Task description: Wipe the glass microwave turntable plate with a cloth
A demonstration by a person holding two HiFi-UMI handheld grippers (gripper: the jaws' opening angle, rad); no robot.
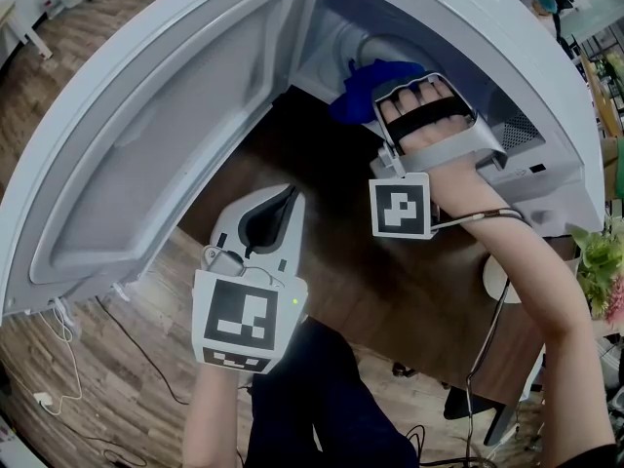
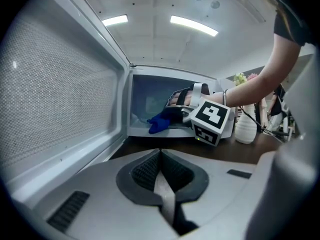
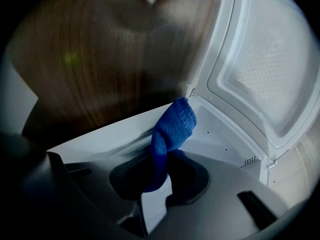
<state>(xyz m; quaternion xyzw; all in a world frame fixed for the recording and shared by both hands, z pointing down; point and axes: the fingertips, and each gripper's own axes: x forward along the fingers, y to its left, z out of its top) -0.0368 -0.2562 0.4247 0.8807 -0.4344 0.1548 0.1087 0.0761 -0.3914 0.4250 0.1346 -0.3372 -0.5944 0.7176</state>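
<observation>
The right claw pinches a blue knitted cloth, whose bunched end lies ahead of its tips inside the smooth white microwave. The glass plate is unclear there. The left claw, ribbed pads together and empty, hovers over the dark wood-grain counter, with the open mesh-windowed door to its left.

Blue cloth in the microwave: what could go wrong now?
The blue cloth is pinched only at one end by the right gripper, so it might slip out. That gripper works in the tight microwave opening and could bump a wall. The left gripper sits near the open door and might knock it.
</observation>
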